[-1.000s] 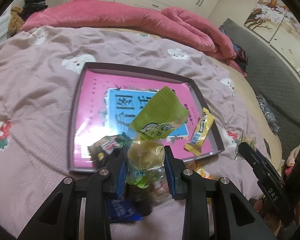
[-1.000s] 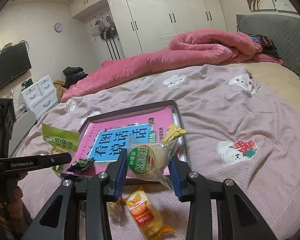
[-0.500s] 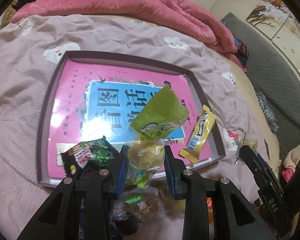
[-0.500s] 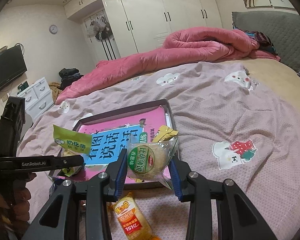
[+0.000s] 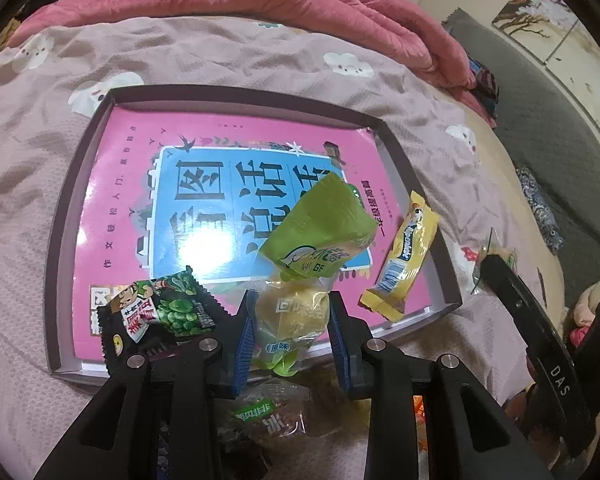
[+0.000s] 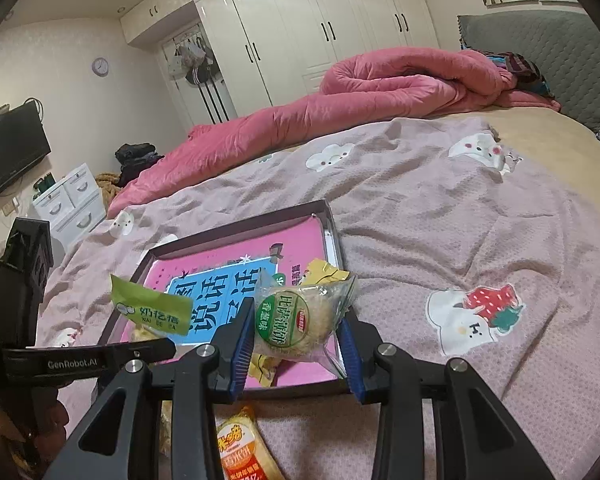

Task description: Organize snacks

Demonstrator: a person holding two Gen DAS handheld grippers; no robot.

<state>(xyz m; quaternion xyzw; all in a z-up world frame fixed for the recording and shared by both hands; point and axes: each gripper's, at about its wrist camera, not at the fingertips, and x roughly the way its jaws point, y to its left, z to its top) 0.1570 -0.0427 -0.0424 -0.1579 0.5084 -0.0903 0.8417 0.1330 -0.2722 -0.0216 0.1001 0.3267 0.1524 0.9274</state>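
Mauve bedspread (image 5: 28, 184) carries a shallow tray (image 5: 60, 240) lined with a pink book, two snacks already lying in it. The left tongs (image 5: 290, 332) pinch a green-topped packet (image 5: 300, 280) over the tray's near edge, and the right tongs (image 6: 296, 340) clamp a round biscuit pack (image 6: 296, 320) there too. Placing is in hand; next, I judge, each lowers onto bare cover and lets go.

I'm seeing warm, fairly dim indoor light — a ceiling lamp is glaring off the glossy wardrobe doors (image 6: 300, 32) and burning a white patch onto the pink book cover (image 5: 204, 240). Both fisheye views are bending hard at the edges, with black corners. Close foreground is looking soft and dark — shadows are pooling beneath the fingers.
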